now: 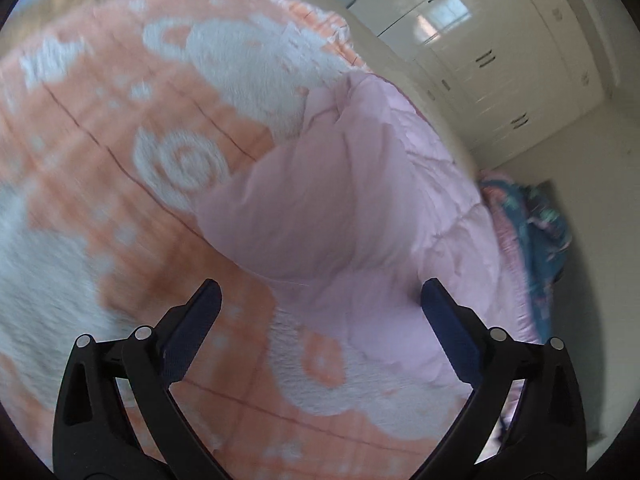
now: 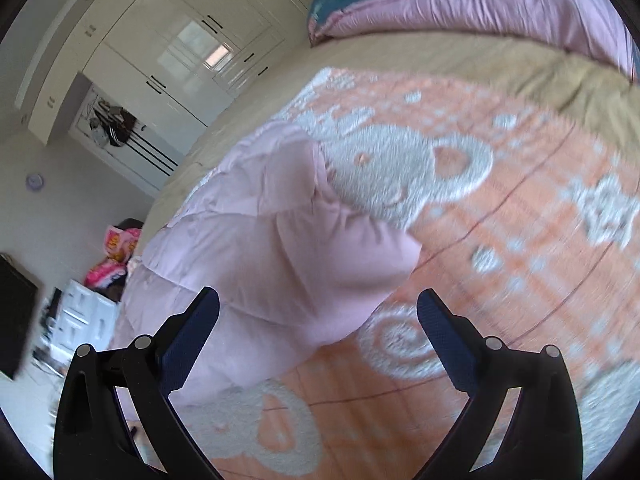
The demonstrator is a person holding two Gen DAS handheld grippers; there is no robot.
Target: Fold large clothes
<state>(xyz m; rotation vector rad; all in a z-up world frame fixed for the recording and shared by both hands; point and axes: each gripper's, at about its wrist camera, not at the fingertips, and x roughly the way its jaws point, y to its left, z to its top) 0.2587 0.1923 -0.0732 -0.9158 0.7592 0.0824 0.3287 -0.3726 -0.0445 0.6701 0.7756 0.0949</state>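
Note:
A pale pink puffy jacket point(image 1: 352, 208) lies on an orange blanket with white bear patterns point(image 1: 120, 128) that covers the bed. One sleeve is folded across its body. My left gripper point(image 1: 320, 300) is open and empty, hovering just above the jacket's near edge. In the right wrist view the same jacket point(image 2: 280, 240) lies at centre left on the blanket point(image 2: 500, 240), with a sleeve end pointing right. My right gripper point(image 2: 318, 308) is open and empty, above the jacket's lower edge. Both views are motion blurred.
White wardrobe doors point(image 1: 500, 48) stand beyond the bed and also show in the right wrist view point(image 2: 180, 40). A pink and teal quilt point(image 2: 460, 4) is bunched at the bed's far end and shows in the left wrist view point(image 1: 532, 232). White drawers point(image 2: 84, 312) stand on the floor.

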